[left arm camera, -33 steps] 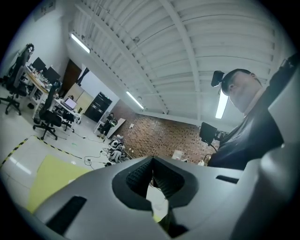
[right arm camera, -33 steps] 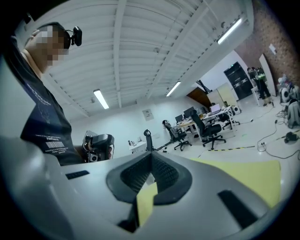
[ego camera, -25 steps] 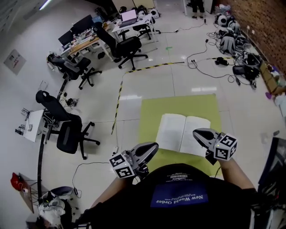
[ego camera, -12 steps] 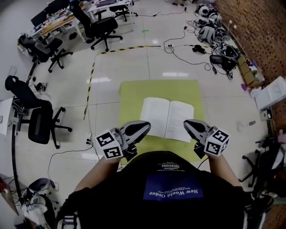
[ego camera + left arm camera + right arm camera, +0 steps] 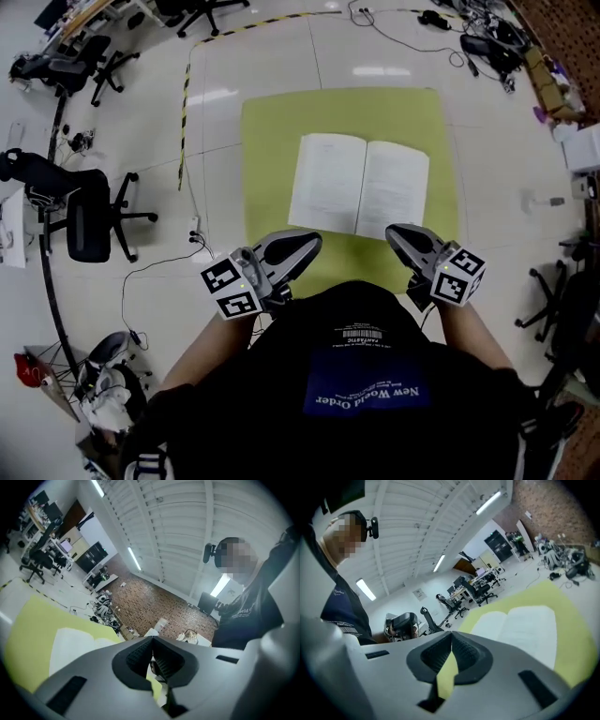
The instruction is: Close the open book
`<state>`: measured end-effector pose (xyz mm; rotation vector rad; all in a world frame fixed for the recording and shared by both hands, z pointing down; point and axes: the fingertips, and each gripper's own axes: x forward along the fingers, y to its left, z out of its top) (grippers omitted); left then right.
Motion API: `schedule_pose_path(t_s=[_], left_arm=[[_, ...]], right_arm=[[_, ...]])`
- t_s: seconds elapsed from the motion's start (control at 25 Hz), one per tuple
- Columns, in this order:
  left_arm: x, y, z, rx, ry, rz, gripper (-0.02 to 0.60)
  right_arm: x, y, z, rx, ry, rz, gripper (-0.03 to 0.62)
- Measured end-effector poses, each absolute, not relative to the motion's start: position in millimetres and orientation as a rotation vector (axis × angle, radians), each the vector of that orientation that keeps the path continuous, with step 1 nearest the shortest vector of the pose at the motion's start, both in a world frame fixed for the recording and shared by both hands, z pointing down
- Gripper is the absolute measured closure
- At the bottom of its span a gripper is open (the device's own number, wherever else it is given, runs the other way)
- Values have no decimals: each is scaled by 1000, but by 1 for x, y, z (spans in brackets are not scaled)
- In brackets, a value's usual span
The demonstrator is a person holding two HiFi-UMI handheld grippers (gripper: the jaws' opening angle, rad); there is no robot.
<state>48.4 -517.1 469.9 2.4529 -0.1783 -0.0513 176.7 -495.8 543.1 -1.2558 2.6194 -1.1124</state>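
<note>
- The left gripper [image 5: 309,242] is clenched: in its own view [image 5: 152,641] the ribbed pads meet at the tips with nothing between them.
- The right gripper [image 5: 396,232] is clenched too, its pads pressed tip to tip [image 5: 451,638] and empty.
- Both grippers hover at the near edge of the yellow-green mat [image 5: 272,131], one at each side of the person's black shirt [image 5: 366,375], and neither touches the book.
- The open book [image 5: 359,186] lies flat on the mat with its pages up and its spine running near to far, just beyond the two grippers and between them.
- The mat lies on a white tiled floor [image 5: 506,187].
- A black office chair [image 5: 89,211] stands well off to the left.
- A strip of black-and-yellow tape [image 5: 185,84] runs on the floor at the far left.
</note>
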Motion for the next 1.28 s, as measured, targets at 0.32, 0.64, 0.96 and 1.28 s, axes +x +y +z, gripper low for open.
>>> schedule_pose_path(t_s=[0.32,0.64,0.96,1.28], left_arm=[[57,-497,535,2366,-97,67,575],[57,-503,566,2341,-66,64,575],[44,-500,567,2332,-57,45,575],[33,-498,565,2326,-74,31,575]], right_arm=[[170,-471,643,-1256,2202,-1425,520],[171,-469,689,-1290,1846,-1582,414],[173,-471,700,-1228,1512,-1615,414],[188,-486,706,-1264,1436,-1540,391]])
